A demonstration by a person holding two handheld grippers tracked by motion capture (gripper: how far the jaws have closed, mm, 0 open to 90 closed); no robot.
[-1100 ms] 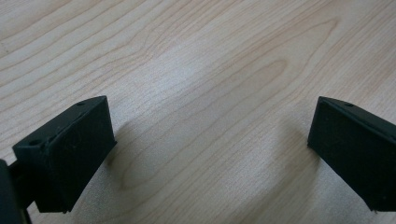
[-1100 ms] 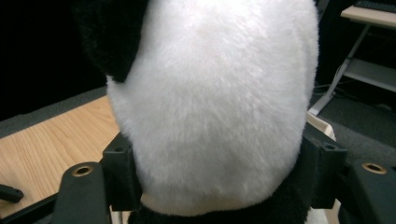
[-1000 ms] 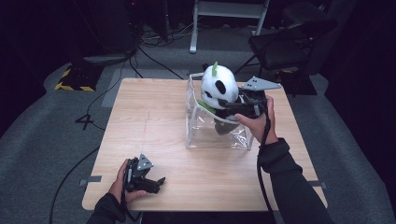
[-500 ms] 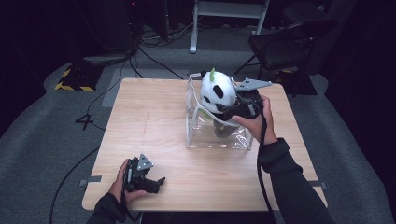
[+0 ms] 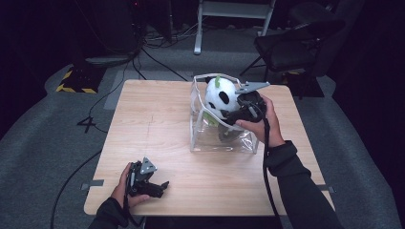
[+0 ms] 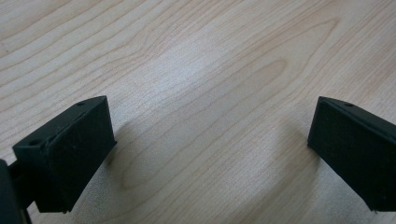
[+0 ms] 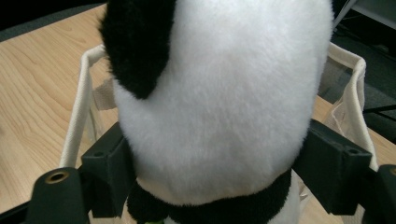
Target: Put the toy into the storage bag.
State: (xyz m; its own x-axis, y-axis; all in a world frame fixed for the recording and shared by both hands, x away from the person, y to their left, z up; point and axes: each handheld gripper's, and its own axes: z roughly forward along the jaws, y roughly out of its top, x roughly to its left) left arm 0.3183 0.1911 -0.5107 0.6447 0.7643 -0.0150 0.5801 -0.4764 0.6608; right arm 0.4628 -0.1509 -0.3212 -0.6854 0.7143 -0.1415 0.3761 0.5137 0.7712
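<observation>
In the high view, the right gripper (image 5: 234, 112), right of centre, clamps a panda plush (image 5: 220, 95) at the mouth of a clear plastic bag (image 5: 210, 138); I judge it should lower straight between the white-trimmed walls before letting go. In the left gripper view, the left gripper (image 6: 208, 149) is spread wide over the bare wooden table (image 6: 196, 60), holding nothing. In the right gripper view, both jaws squeeze the panda's sides at centre frame.
</observation>
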